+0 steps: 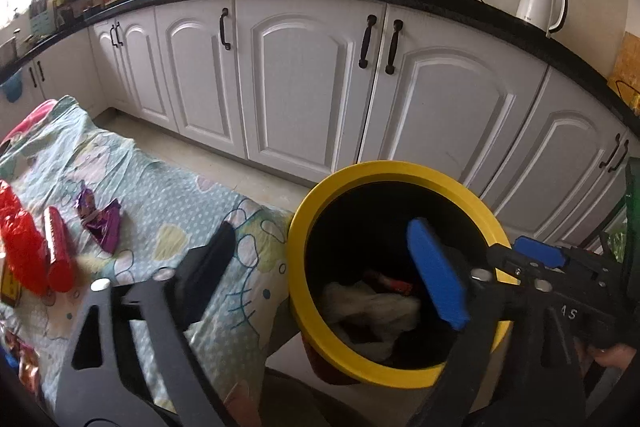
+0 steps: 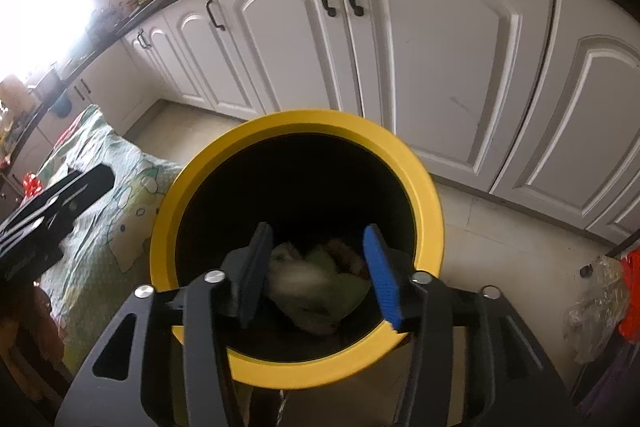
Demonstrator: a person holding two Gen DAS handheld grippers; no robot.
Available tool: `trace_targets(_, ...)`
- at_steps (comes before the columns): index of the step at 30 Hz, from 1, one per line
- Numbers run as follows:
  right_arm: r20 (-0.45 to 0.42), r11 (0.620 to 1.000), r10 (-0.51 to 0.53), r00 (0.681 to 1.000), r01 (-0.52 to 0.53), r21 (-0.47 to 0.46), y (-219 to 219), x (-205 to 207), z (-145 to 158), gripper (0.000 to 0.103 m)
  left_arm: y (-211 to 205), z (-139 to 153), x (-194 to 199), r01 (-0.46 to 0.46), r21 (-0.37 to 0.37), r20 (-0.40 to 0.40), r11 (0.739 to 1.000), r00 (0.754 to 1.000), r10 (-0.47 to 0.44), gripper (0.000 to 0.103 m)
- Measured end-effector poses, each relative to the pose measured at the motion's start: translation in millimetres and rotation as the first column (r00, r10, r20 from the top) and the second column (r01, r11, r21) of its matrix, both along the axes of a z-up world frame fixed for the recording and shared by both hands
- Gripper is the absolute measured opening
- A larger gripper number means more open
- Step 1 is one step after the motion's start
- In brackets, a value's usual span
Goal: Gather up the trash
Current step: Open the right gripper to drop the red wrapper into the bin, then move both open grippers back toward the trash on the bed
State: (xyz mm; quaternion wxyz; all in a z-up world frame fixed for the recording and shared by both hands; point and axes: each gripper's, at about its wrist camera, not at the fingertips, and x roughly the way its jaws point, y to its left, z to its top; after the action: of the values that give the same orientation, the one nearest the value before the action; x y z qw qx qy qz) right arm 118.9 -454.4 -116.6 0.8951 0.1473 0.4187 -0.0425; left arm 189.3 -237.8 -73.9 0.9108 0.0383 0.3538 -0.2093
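Observation:
A yellow-rimmed black bin (image 1: 304, 227) stands on the floor beside a table with a patterned cloth (image 1: 168, 211). It holds white and green crumpled trash (image 2: 316, 287) and something red (image 1: 388, 281). My right gripper (image 2: 316, 275) is open and empty over the bin's mouth; it also shows at the bin's right rim in the left wrist view (image 1: 536, 255). My left gripper (image 1: 324, 267) is open and empty, spanning the table edge and the bin. A purple wrapper (image 1: 102, 223) and red wrappers (image 1: 36, 255) lie on the cloth at the left.
White cabinets (image 1: 304, 83) with black handles run behind the bin under a black counter with a white kettle (image 1: 540, 5). A plastic bag and red items (image 2: 604, 307) sit at the right edge of the right wrist view.

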Motion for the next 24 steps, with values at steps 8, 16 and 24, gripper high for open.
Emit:
trace_targets(8,0.031,1.0,-0.018,0.999,0.018,-0.009,2,-4,11,0.061,18,16,-12,-0.042,-0.029,0.022,0.999,0.999,0.043,0.092)
trace_targets(16,0.078,0.999,0.005,0.997,-0.002,-0.034,14,-8,30,0.065,41,33,-25,-0.095,-0.045,0.066,0.994,0.993,0.098,0.092)
trace_targets(24,0.151,0.997,0.04,0.988,-0.031,-0.064,31,-16,56,0.069,66,47,-37,-0.148,-0.073,0.103,0.986,0.982,0.155,0.092)
